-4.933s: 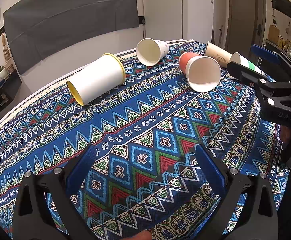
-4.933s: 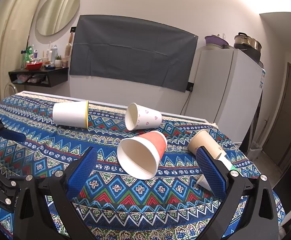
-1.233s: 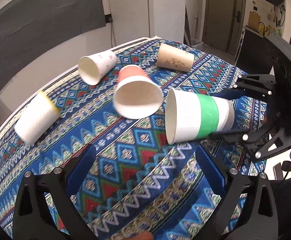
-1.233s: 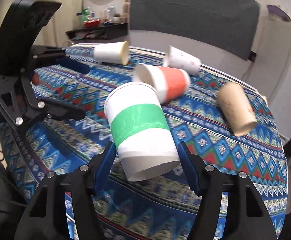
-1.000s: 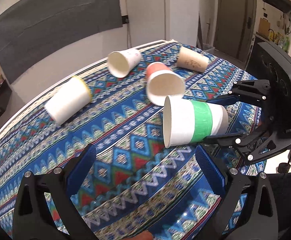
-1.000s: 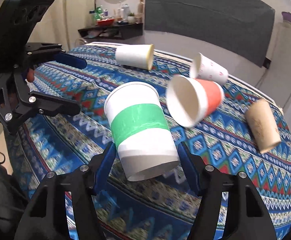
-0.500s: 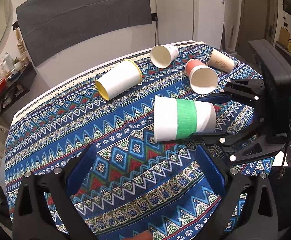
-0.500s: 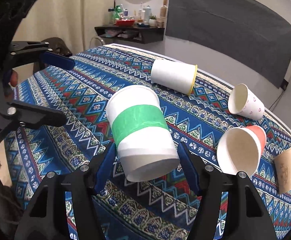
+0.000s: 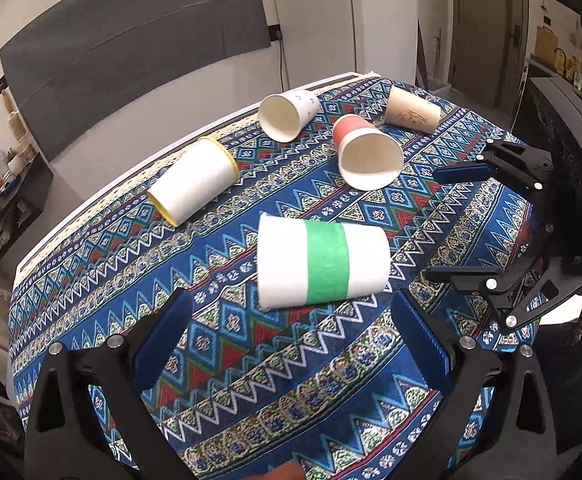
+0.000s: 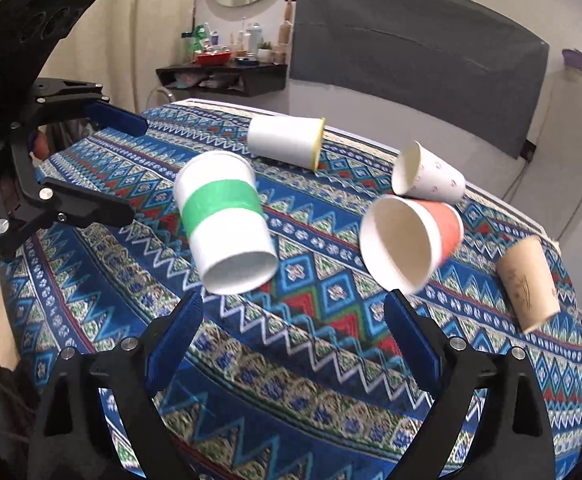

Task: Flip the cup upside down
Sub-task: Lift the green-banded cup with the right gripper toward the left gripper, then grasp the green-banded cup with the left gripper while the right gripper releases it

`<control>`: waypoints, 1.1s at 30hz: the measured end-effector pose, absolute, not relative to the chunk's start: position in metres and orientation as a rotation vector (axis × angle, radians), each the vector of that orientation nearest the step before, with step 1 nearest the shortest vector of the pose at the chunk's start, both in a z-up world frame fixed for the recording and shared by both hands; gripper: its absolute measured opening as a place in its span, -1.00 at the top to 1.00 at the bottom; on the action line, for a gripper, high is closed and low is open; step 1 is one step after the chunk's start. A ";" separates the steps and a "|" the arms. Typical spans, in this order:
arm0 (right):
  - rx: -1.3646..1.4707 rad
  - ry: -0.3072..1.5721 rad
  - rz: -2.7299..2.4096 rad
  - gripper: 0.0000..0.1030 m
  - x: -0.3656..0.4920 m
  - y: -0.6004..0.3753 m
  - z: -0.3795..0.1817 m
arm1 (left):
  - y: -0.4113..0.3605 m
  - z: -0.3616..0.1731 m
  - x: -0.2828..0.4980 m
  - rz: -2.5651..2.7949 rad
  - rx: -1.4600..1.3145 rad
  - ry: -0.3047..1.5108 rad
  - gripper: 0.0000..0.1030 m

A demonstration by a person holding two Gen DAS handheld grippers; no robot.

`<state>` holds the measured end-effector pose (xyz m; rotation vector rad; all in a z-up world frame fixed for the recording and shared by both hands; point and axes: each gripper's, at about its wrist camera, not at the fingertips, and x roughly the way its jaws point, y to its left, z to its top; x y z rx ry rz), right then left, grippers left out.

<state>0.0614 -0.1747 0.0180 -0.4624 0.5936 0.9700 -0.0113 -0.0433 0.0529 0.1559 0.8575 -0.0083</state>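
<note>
Released green-banded cup (image 9: pixel 323 264) lies on patterned tablecloth (image 9: pixel 251 360).

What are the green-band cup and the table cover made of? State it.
Green-band cup: likely paper, matte white wall, thin rolled rim, recessed base in the right wrist view. Table cover: seemingly woven or printed fabric, matte, with a fringed edge.

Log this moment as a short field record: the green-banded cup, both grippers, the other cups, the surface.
target: green-banded cup, on its side on the tablecloth, not yet upside down
right gripper: open, holding nothing, base of the target cup facing it
left gripper: open, holding nothing
other cups: yellow-rimmed cup, heart-print cup, red cup, brown cup, all lying on their sides
</note>
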 end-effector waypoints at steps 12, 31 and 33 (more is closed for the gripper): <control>-0.327 0.696 0.925 -0.72 0.094 -0.219 0.014 | -0.101 0.044 0.023 -0.173 0.518 0.952 -0.89; -0.452 0.882 1.102 -0.72 0.116 -0.204 0.006 | -0.120 0.014 0.058 -0.444 1.041 1.098 -0.89; -0.496 0.860 1.111 -0.72 0.117 -0.200 0.008 | -0.123 0.009 0.063 -0.456 1.071 1.086 -0.74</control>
